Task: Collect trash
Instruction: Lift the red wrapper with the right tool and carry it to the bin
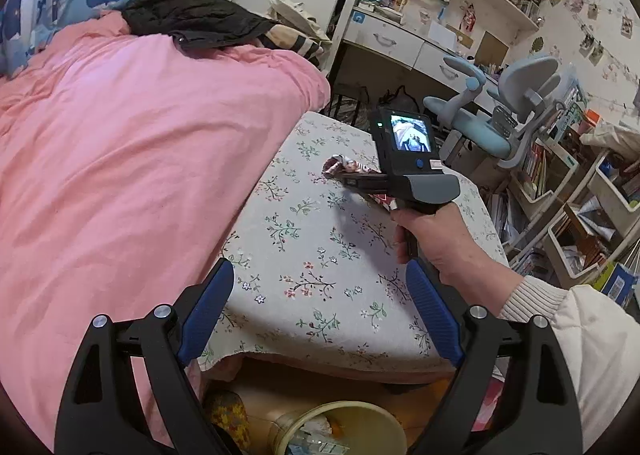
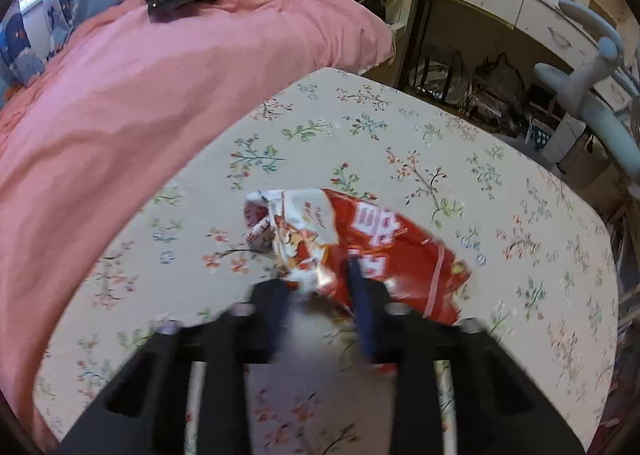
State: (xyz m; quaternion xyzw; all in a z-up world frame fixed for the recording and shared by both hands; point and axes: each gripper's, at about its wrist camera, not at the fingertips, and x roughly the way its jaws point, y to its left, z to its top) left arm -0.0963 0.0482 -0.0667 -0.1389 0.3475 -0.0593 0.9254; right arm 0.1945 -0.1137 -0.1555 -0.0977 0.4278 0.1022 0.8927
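A: Bin (image 1: 340, 429) sits lowest and closest in the left wrist view, on the floor under the bed's near edge, some litter already in it. Left gripper (image 1: 320, 311) hovers right above it, jaws spread wide, holding nothing.

B: Why park it there?

A: My guess: it marks the drop spot while the other hand does the picking, but it plays no visible part at present.

B: And the trash itself?

A: 1 crumpled red-and-white snack wrapper (image 2: 352, 243), on the floral bed sheet (image 2: 440, 143) beside the pink duvet (image 2: 160, 95). Right gripper (image 2: 320, 287) has its 2 blue fingers (image 2: 362, 307) closed onto the wrapper's near edge. Right wrist view is motion-blurred, so how firm the pinch is, I cannot say.

B: Lifted?

A: Cannot tell. Left wrist view shows the far end near the sheet.
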